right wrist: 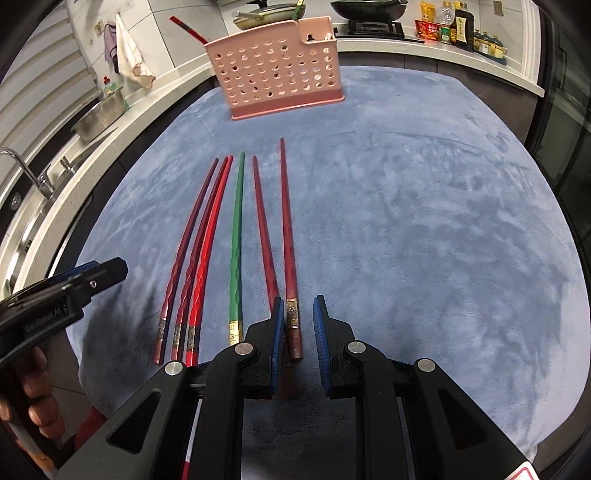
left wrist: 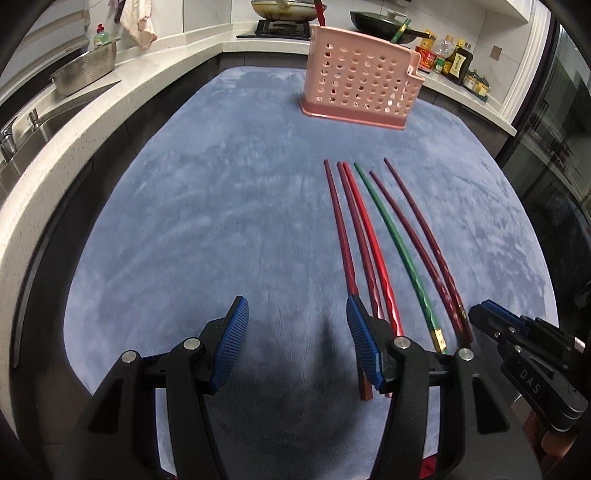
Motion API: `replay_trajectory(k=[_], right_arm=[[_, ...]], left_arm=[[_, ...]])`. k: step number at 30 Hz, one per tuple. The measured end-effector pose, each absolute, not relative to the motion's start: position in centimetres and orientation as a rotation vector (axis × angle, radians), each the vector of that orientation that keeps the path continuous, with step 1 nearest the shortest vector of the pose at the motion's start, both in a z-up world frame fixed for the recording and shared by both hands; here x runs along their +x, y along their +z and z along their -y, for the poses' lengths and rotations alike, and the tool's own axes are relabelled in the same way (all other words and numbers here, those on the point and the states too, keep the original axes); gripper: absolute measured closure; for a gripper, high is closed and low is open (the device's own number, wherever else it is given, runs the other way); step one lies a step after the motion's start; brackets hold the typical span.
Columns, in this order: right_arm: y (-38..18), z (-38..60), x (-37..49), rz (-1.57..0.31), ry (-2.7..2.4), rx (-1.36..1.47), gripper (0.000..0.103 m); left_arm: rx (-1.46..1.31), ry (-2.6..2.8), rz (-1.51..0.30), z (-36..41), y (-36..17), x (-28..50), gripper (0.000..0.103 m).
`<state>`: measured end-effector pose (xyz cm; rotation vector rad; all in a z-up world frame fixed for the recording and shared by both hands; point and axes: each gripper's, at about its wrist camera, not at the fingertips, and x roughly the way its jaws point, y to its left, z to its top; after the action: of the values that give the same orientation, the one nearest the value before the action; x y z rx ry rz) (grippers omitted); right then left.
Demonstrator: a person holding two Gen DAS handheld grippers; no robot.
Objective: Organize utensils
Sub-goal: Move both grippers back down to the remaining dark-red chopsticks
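Note:
Several chopsticks lie side by side on the blue cloth (left wrist: 221,221): dark red ones, a bright red one (right wrist: 207,251) and a green one (right wrist: 236,236), also green in the left wrist view (left wrist: 395,240). A pink perforated utensil holder (left wrist: 360,86) stands at the far side, seen too in the right wrist view (right wrist: 275,70). My left gripper (left wrist: 297,332) is open and empty, left of the chopsticks' near ends. My right gripper (right wrist: 299,325) is open, its jaws on either side of the rightmost dark red chopstick (right wrist: 287,236).
A sink with a faucet (right wrist: 26,170) and a metal colander (left wrist: 85,70) line the left counter. Pans (left wrist: 284,9) sit on the stove behind the holder. Sauce bottles (left wrist: 450,55) stand at the back right. The cloth's right half (right wrist: 443,221) is bare.

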<state>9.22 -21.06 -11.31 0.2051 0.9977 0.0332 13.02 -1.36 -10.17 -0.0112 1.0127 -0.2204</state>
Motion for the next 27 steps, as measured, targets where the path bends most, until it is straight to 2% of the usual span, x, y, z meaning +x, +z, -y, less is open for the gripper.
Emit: replay_trajectory(k=[16,23,27], right_arm=[[-12.6,21.2,9.7,-1.021,0.024,0.205,0.088],[-13.0,21.5,9.6,-1.027,0.02,0.202,0.094],[-13.0,21.8,9.3,-1.023,0.011,0.2,0.095]], left_arm=[[-0.005,-0.252,-1.052,2.0,-11.3,12.4,0.051],[0.001,-0.274,-1.066,2.5,-11.5,12.0,0.05],[0.005,-0.291,-1.076,2.8,-11.7,11.6,0.05]])
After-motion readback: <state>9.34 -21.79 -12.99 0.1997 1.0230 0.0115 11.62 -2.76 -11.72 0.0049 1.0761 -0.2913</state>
